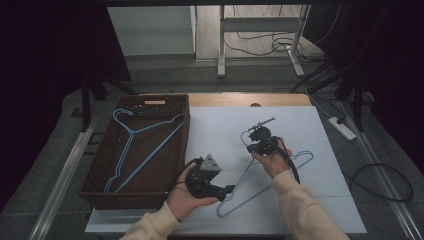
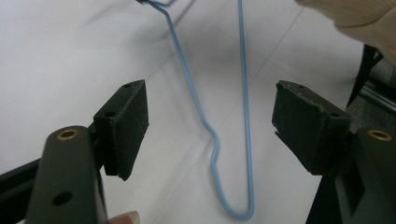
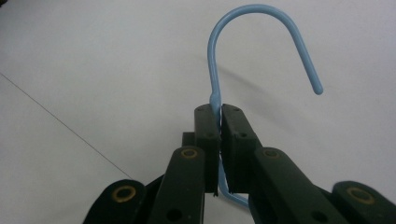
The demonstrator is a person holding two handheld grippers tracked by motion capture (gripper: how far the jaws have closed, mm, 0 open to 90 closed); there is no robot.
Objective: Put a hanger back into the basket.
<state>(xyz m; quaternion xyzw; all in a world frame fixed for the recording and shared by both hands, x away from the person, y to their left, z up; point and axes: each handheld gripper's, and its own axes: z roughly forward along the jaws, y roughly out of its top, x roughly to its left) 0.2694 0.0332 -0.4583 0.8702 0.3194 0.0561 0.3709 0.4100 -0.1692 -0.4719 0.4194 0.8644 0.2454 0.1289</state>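
A: Nearest the camera in the high view, two cream sleeves are seen coming in from the bottom edge, and just above them the left gripper is cradled in an upturned palm. How are its jaws set?

B: They are held wide apart. In the left gripper view the two black pads are seen well clear of the wire, with the lower corner of the blue hanger lying on the white board between and beyond them. Nothing is gripped there.

A: And the right gripper?

B: It is clamped on the hanger's neck, just under the hook. The wire is pinched between the pads, and the hook end appears to be raised slightly off the board, though that is only judged from the shadow beneath it.

A: So where is the hanger as a whole?

B: It is spread across the white board, to the right of the wicker basket, in which a second blue hanger is already laid.

A: What is called for in this step?

B: Probably the lower corner should be taken by the left jaws, so that the frame is carried level by both ends. The pads should be brought squarely over the wire before being closed, since a thin wire is easily missed.

A: The poses?

B: The left gripper is pointed right, along the board; the right hand is wrapped over its gripper, which is aimed away from the person.
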